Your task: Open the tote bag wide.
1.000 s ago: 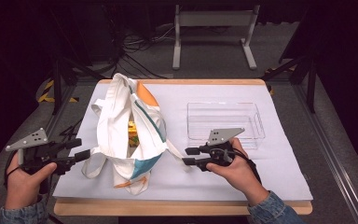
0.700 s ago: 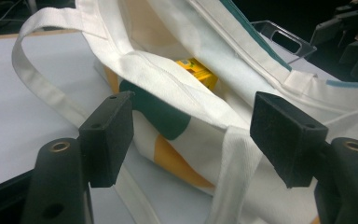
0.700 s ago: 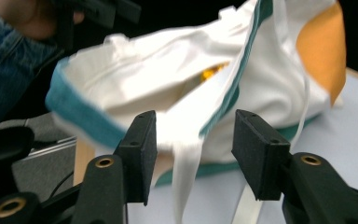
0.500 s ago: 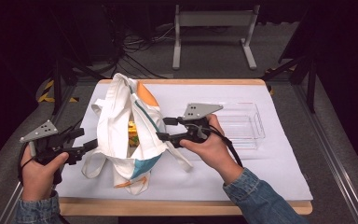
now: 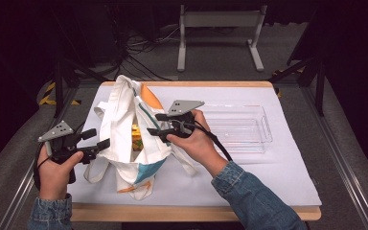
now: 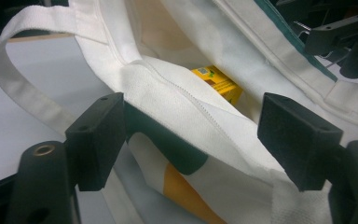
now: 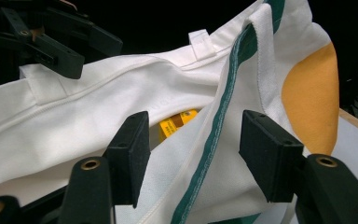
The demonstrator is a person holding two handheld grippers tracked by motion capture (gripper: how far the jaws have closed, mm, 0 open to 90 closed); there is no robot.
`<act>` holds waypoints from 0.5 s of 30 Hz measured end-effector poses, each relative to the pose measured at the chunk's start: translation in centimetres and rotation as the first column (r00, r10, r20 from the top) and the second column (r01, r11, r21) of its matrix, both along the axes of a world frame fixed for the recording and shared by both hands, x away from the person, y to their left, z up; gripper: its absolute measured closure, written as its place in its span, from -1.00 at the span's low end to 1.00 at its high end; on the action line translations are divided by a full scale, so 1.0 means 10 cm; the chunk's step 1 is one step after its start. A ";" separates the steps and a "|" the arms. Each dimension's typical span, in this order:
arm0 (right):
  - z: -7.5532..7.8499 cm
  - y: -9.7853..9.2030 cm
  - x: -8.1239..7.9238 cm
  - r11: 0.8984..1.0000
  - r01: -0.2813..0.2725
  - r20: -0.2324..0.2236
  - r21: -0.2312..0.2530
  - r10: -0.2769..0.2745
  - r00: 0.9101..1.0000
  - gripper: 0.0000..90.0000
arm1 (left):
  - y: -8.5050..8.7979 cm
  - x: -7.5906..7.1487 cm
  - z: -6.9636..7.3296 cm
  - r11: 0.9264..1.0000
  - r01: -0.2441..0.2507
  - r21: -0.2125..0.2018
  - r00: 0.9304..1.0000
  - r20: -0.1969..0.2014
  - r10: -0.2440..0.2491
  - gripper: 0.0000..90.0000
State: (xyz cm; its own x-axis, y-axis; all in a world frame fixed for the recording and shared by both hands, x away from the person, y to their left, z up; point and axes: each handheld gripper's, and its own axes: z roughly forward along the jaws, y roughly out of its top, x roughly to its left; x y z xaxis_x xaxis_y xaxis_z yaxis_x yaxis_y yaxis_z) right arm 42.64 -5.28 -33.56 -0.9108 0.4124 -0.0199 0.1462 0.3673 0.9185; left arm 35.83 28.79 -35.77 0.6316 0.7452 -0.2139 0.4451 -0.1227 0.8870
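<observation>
both grippers open, jaws astride the tote bag rim, gripping nothing

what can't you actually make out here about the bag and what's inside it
- Yellow box: in the left gripper view the tote bag rim covers most of it; its print is too small to read.
- Same box in the right gripper view: a corner shows behind the green-trimmed edge.
- Anything else inside: hidden by fabric in the high view.
- Clear tray: contents hard to tell through glare.

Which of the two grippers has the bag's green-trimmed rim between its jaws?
The right gripper: the tote bag's green-trimmed rim runs between its open jaws. The left gripper straddles the opposite white rim.
</observation>
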 end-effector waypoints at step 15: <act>0.03 0.01 -0.05 0.999 -0.009 0.041 -0.042 0.011 0.999 0.95 | 0.05 -0.04 -0.02 1.000 -0.016 0.019 0.996 0.085 0.014 0.69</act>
